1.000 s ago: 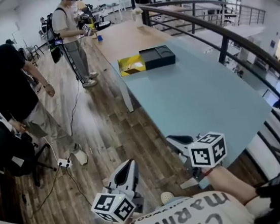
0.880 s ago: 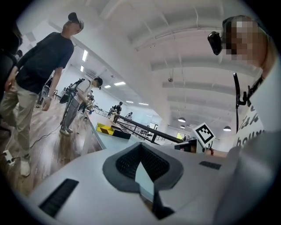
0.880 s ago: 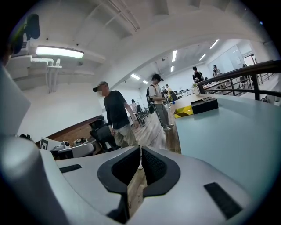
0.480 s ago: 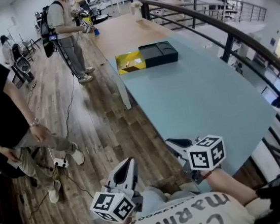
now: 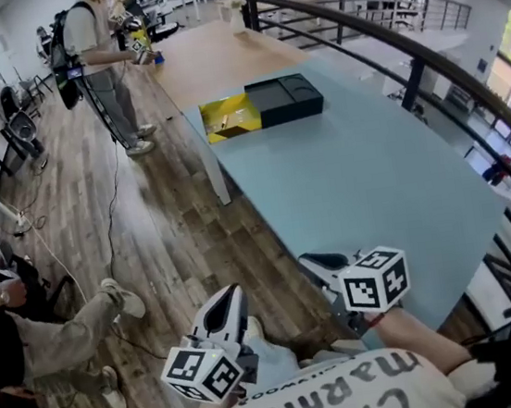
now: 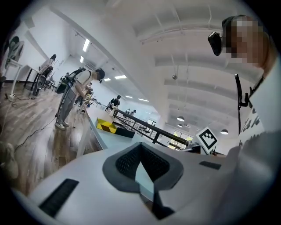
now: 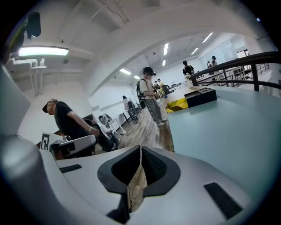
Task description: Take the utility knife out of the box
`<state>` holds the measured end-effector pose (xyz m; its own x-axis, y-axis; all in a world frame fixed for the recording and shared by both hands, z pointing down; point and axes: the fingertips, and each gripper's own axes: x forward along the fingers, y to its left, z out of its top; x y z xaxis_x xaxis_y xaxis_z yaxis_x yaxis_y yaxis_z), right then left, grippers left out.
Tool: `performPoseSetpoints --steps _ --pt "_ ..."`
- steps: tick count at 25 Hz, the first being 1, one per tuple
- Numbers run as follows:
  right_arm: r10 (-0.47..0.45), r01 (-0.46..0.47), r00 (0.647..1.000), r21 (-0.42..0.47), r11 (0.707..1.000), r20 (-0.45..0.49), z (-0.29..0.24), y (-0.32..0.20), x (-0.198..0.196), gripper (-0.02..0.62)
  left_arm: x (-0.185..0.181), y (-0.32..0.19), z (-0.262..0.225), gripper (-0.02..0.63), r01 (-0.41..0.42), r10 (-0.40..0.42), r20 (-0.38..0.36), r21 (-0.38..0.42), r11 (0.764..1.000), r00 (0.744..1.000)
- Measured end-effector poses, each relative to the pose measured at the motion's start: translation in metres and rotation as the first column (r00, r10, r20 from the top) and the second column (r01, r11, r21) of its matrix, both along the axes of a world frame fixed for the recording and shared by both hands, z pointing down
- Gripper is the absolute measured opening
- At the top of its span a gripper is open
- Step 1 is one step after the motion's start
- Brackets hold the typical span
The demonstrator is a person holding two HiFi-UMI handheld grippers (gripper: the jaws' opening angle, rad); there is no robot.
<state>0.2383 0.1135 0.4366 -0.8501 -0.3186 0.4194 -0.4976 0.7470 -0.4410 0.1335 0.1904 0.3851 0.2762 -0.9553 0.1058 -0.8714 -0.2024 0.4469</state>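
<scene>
Two risks stood out, as I judged them. First, the box (image 5: pixel 261 106) lay at the far end of the blue table (image 5: pixel 374 183), well apart from both grippers, which hung off the near corner above the wooden floor (image 5: pixel 165 229). Getting to it would take a long approach along the tabletop. A hurried arrival could shove the box across the smooth surface or off the far edge instead of getting into it. Second, both grippers were closed, so reaching the box without opening one first would mean prodding it, not grasping anything.

The utility knife itself could not be made out. The box showed a yellow half and a black half side by side, too small from here to tell which one held the knife. Going for the wrong half was therefore possible too. A person (image 5: pixel 94 42) stood beside the wooden table (image 5: pixel 209 60) just beyond the box, close enough to be bumped if the approach swung wide on that side.

On the left gripper (image 5: pixel 232 293), its own view showed the fingers (image 6: pixel 125 165) pressed together at the tips. Nothing sat between them and they touched nothing, with only the table and room beyond. The right gripper (image 5: pixel 311 260) was the same, its fingers (image 7: pixel 156 167) closed tip to tip, empty, and clear of the tabletop.
</scene>
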Motion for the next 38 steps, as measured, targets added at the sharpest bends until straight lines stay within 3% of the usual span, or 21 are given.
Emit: performPoseSetpoints --steps 12,24,38 --pt "0.093 -0.093 0.995 0.023 0.995 0.022 -0.022 -0.105 -0.093 0.038 -0.104 -0.113 -0.025 0.002 -0.084 0.083 0.018 0.03 0.996 0.996" --pt "0.126 -0.127 0.992 0.061 0.99 0.018 -0.035 -0.183 -0.179 0.037 -0.191 -0.192 -0.035 0.002 -0.128 0.127 0.024 0.045 0.991 0.992" --pt "0.184 -0.181 0.982 0.082 0.98 -0.028 -0.028 -0.243 -0.22 0.038 -0.248 -0.235 -0.022 0.002 -0.16 0.159 0.028 0.033 0.987 0.987"
